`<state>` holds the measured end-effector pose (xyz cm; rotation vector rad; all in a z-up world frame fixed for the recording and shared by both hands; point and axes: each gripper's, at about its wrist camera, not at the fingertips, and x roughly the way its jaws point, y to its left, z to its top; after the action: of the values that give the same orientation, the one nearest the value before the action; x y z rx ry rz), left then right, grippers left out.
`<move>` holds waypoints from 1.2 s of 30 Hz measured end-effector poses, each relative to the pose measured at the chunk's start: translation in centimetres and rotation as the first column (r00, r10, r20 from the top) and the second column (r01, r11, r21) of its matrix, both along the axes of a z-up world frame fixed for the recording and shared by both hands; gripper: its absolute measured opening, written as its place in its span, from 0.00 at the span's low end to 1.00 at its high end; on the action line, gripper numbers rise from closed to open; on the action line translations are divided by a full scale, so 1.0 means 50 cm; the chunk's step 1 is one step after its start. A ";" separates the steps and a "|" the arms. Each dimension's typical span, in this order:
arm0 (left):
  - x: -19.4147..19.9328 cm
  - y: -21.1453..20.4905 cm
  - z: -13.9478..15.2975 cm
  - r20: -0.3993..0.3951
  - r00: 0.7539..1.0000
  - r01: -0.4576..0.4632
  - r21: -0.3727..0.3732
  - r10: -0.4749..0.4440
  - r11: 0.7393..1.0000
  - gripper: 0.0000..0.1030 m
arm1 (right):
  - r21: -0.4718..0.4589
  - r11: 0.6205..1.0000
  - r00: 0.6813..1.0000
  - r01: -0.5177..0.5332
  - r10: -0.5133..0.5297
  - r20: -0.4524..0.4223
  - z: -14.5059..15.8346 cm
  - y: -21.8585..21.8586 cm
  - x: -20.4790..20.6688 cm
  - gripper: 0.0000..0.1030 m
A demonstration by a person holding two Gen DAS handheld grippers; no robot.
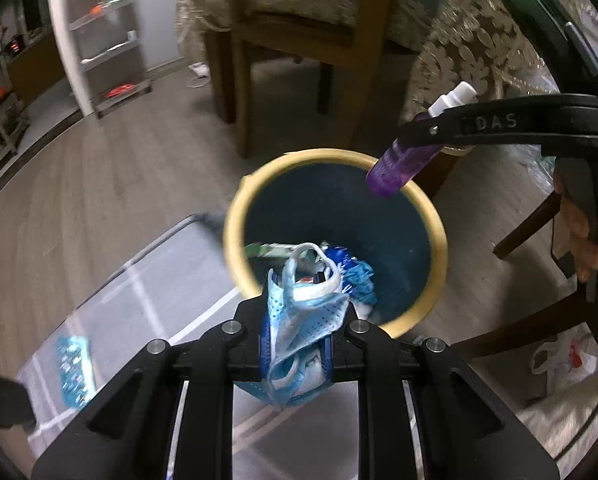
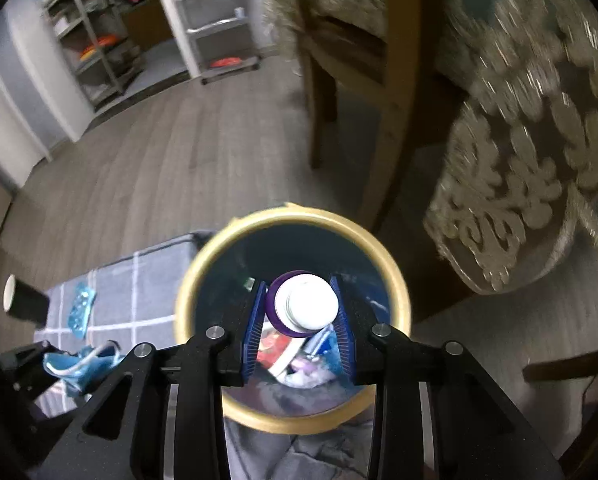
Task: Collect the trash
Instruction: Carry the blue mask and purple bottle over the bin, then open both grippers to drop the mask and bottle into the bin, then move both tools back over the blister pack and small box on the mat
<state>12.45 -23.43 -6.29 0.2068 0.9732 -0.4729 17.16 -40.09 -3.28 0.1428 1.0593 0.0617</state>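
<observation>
A round bin with a yellow rim (image 1: 235,232) and a dark blue inside stands on the floor, with wrappers and other trash at its bottom. My left gripper (image 1: 299,320) is shut on a crumpled light-blue face mask (image 1: 299,320), hanging over the bin's near edge. Across the bin, my right gripper (image 1: 415,140) is shut on a purple bottle with a white cap (image 1: 399,164), tilted above the far rim. In the right wrist view the bottle (image 2: 305,306) shows cap-first between the blue pads of my right gripper (image 2: 301,304), directly over the bin's rim (image 2: 187,308) and opening. The mask (image 2: 79,364) shows at lower left.
A grey checked rug (image 2: 139,292) lies beside the bin, with a blue blister pack (image 2: 81,312) and a black cup (image 2: 23,300) on it. Wooden chair legs (image 1: 239,92) and a lace tablecloth (image 2: 519,168) stand behind the bin. A white plastic bag (image 1: 563,360) lies on the floor at right.
</observation>
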 end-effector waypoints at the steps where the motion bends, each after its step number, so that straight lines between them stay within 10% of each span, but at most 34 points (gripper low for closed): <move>1: 0.008 -0.018 -0.011 -0.004 1.000 0.011 0.004 -0.011 1.000 0.17 | -0.004 1.000 1.000 0.012 -0.012 -0.013 -0.010 -0.007 0.003 0.33; 13: 0.054 -0.096 -0.085 -0.020 0.999 0.048 0.041 -0.048 0.998 0.24 | -0.033 0.999 0.996 0.039 -0.042 -0.075 -0.062 0.012 0.025 0.34; 26: 0.039 -0.053 -0.065 0.009 1.000 -0.001 0.009 0.001 1.000 0.60 | -0.088 0.996 0.995 0.033 -0.042 -0.094 -0.069 0.026 0.025 0.35; 36: 0.011 -0.032 -0.021 0.075 0.997 -0.020 0.006 0.020 1.000 0.82 | -0.110 0.993 0.998 0.036 -0.042 -0.047 -0.036 0.023 0.012 0.56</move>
<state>13.01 -25.03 -7.33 0.2190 0.9028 -0.4408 17.77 -38.96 -5.06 0.0661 1.1059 -0.0354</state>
